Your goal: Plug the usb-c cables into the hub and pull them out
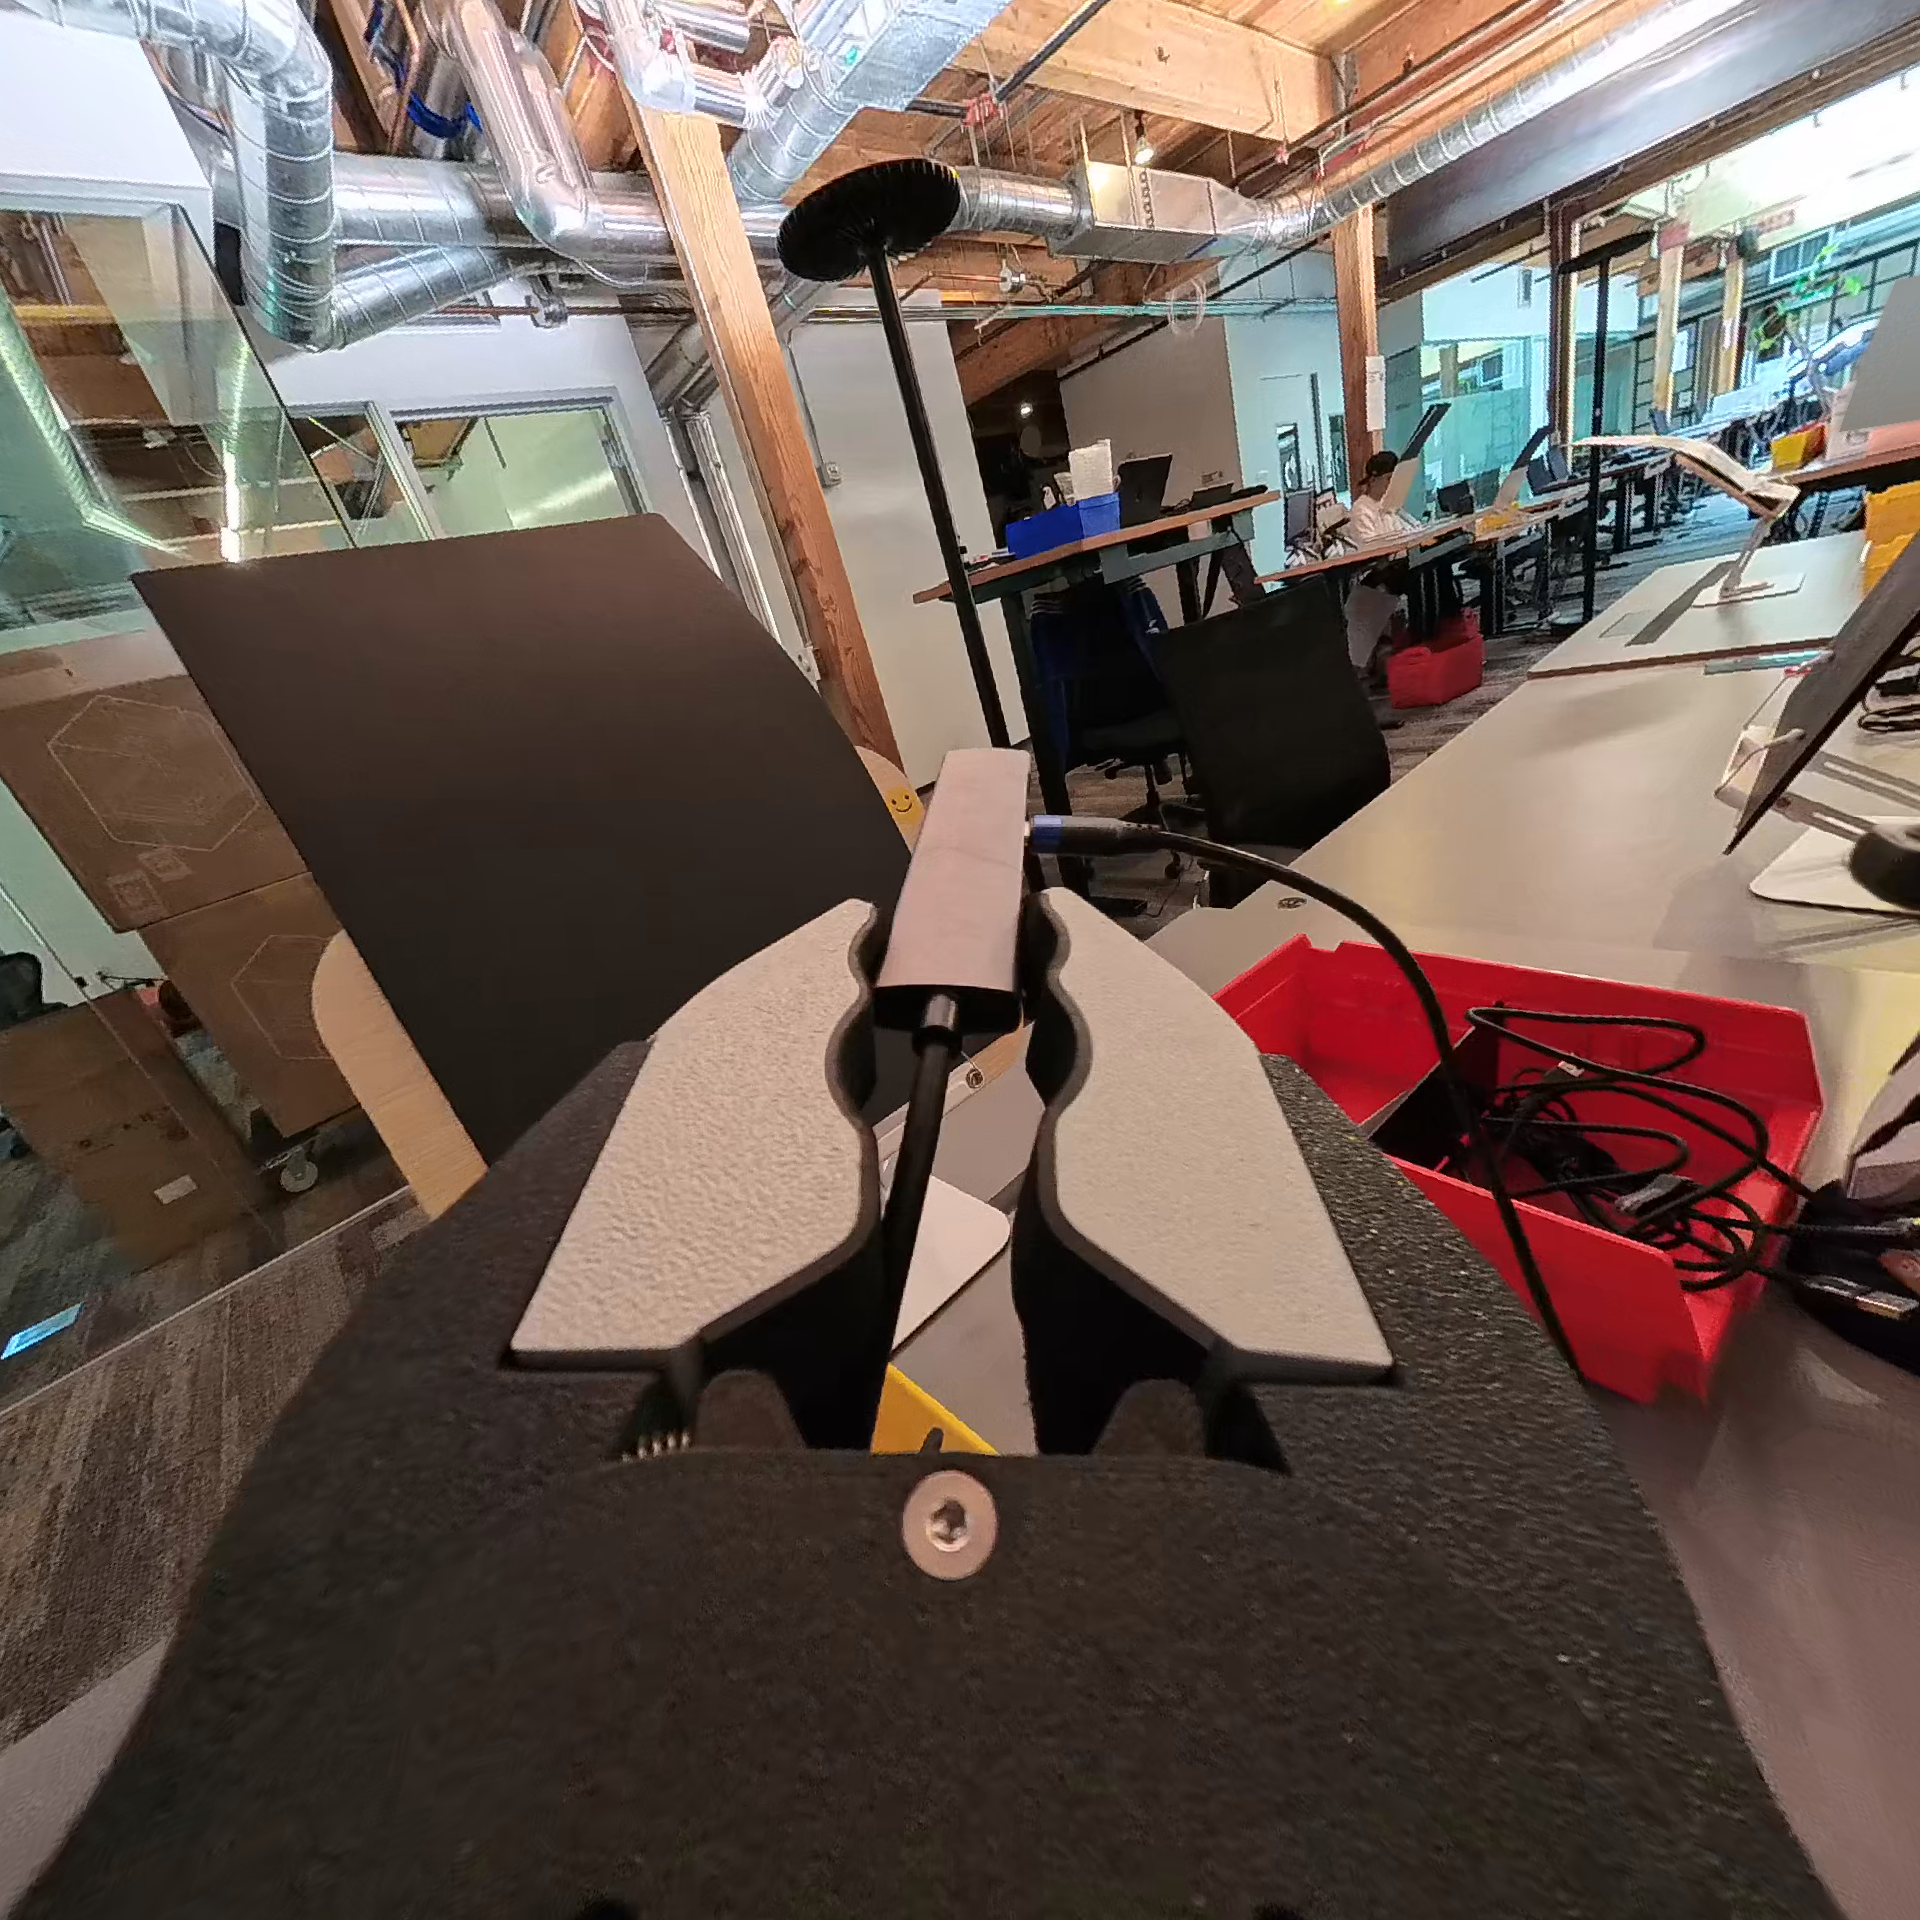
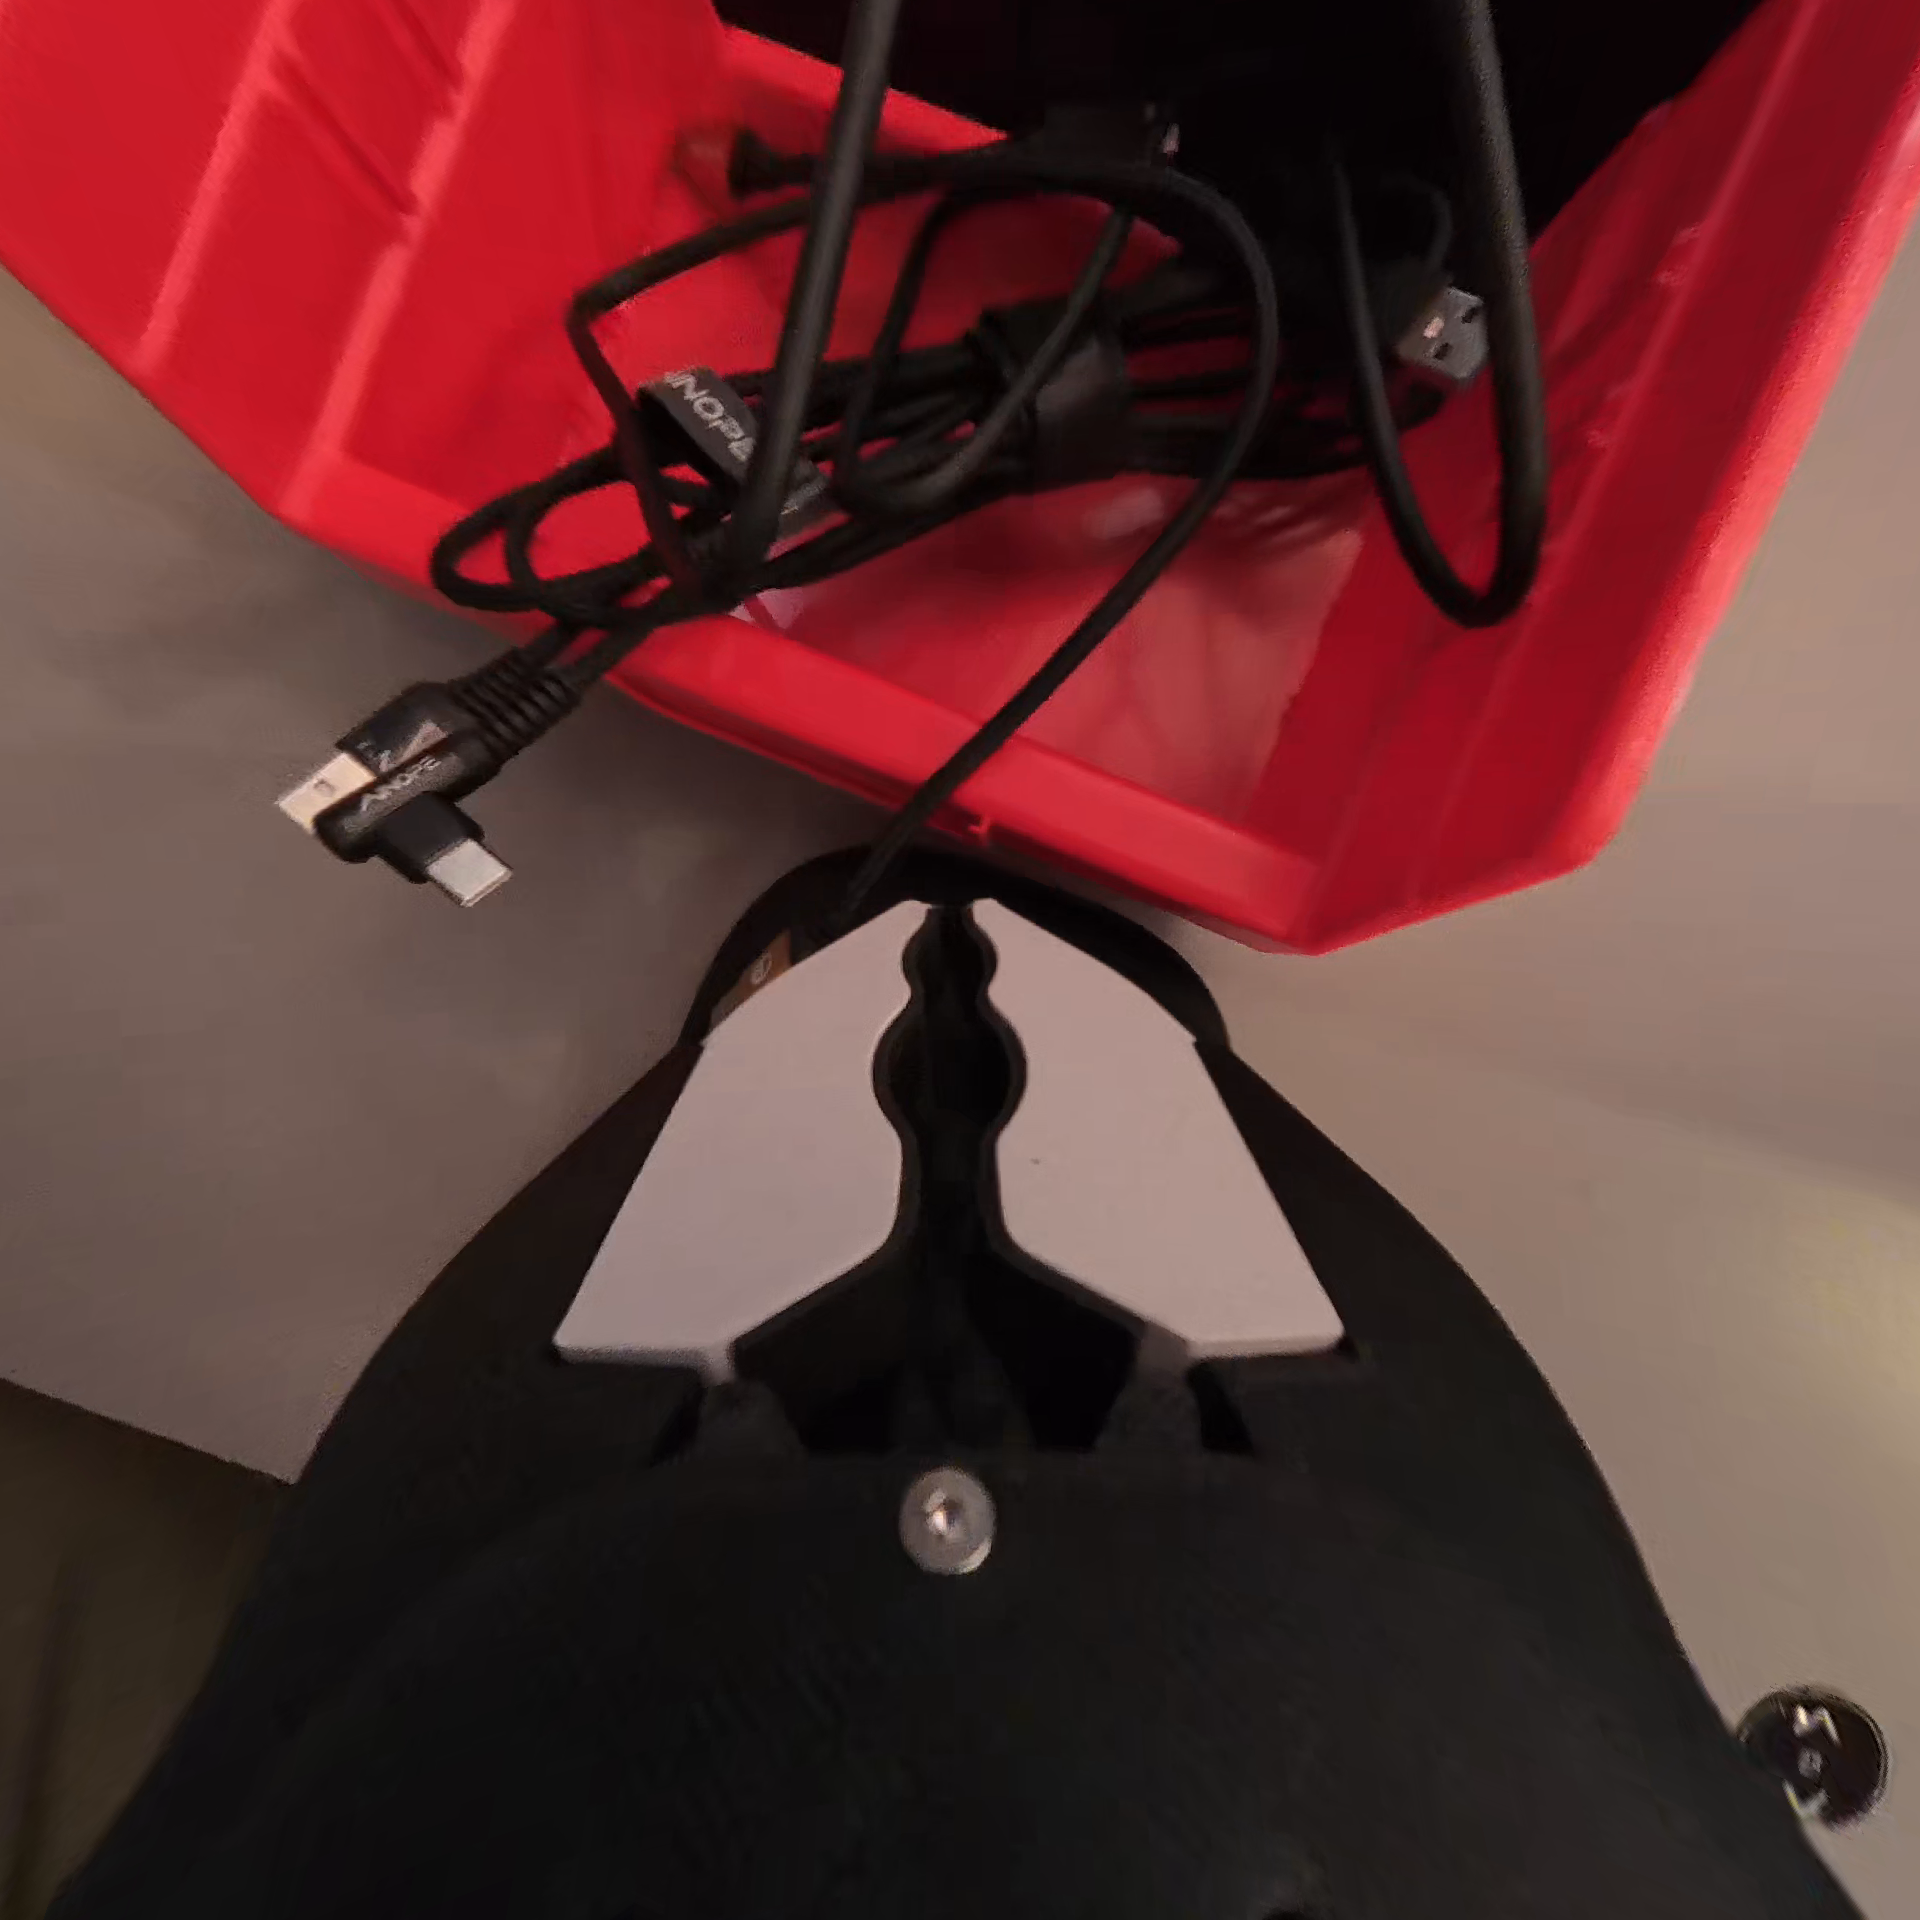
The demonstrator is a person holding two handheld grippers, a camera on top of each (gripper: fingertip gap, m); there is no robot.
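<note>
My left gripper [image 1: 956,935] is shut on a dark grey bar-shaped hub [image 1: 961,852] and holds it up in the air. The hub's own black lead [image 1: 914,1132] hangs down between the fingers. A black usb-c cable with a blue-ringed plug [image 1: 1075,833] sits in the hub's right side and drops into the red bin [image 1: 1621,1299]. My right gripper [image 2: 945,920] is shut at the bin's front rim [image 2: 1122,821] on a thin black cable [image 2: 1049,665]. The held end is hidden by the fingertips.
The red bin holds a tangle of black cables [image 2: 935,416]. A braided cable with two plugs [image 2: 416,810] hangs over the bin's edge onto the grey table [image 2: 208,1039]. A black monitor [image 1: 520,790] stands at the left and a laptop [image 1: 1829,727] at the right. Some 50 cm of space lies between my two pairs of fingers.
</note>
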